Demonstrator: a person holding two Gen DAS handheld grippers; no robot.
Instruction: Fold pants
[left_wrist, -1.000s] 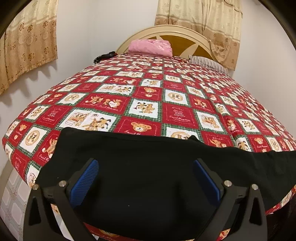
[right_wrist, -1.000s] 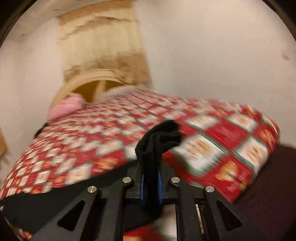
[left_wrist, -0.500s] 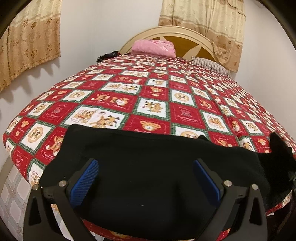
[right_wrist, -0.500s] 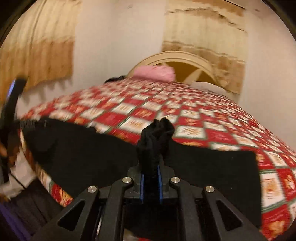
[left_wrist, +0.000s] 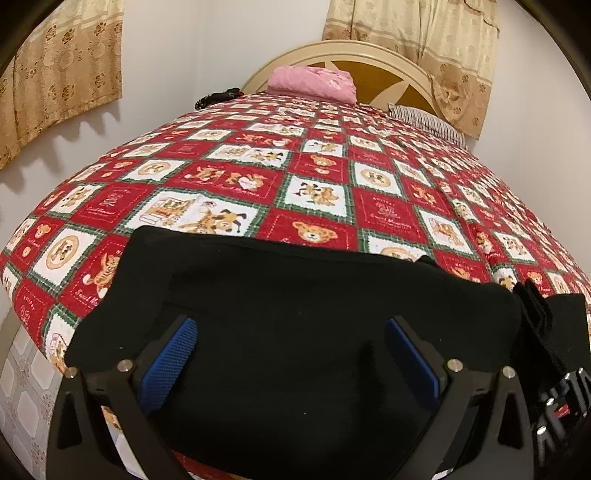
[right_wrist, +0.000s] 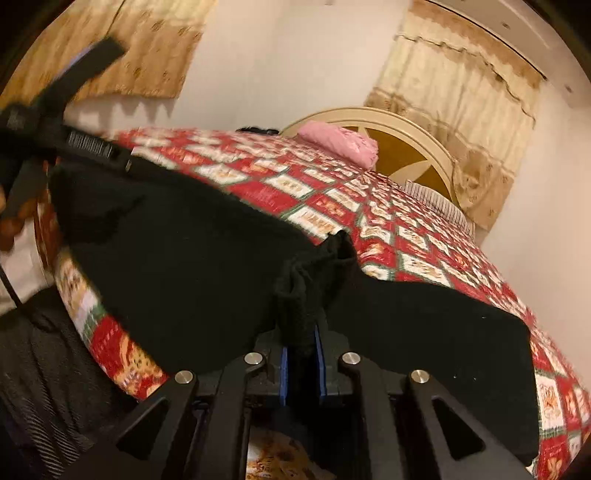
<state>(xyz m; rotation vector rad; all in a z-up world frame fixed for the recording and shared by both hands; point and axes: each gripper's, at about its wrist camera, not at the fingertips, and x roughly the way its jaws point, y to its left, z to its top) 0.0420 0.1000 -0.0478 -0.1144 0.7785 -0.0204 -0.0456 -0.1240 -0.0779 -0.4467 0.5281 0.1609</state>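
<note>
Black pants (left_wrist: 295, 288) lie across the near edge of the red teddy-bear quilt (left_wrist: 317, 192). My left gripper (left_wrist: 291, 332) hovers open just over their middle, with its blue pads (left_wrist: 170, 354) wide apart and nothing pinched. My right gripper (right_wrist: 301, 343) is shut on a bunched end of the pants (right_wrist: 184, 251). Its jaws are opening slightly, and the fabric still stands up between the blue pads (right_wrist: 283, 369). The doubled-over cloth trails from it onto the layer below. The right gripper's finger (left_wrist: 535, 314) shows at the right edge of the left wrist view.
A pink folded cloth (left_wrist: 312, 83) and a striped pillow (left_wrist: 424, 122) rest by the cream headboard (left_wrist: 354, 51). A small black item (left_wrist: 218, 98) lies at the far left corner. White walls and curtains (left_wrist: 62, 74) close in both sides. Tiled floor (left_wrist: 22, 398) shows below the bed's left edge.
My right gripper has swung across and down with the pants' end, rolling upright, and has come into the left wrist view. The pants' right end now lies doubled over. My left gripper has barely moved.
</note>
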